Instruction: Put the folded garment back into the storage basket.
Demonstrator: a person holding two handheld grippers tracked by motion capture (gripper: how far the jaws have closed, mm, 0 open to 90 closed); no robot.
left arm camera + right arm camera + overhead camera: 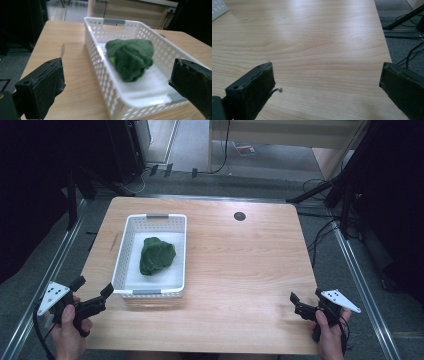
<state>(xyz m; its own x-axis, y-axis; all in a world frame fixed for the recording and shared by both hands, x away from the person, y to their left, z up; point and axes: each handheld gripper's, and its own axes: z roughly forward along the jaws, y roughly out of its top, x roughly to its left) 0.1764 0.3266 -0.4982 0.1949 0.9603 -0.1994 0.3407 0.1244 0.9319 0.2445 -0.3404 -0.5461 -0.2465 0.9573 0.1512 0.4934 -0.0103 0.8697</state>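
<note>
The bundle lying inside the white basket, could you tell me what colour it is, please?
Dark green; the bundle shows best in the left gripper view.

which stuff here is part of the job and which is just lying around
In the job:
- white basket, near the left gripper
- green cloth bundle inside the basket

Lying about:
- dark round cap set in the table
- cables on the floor
- right gripper, jaws open over bare wood
</note>
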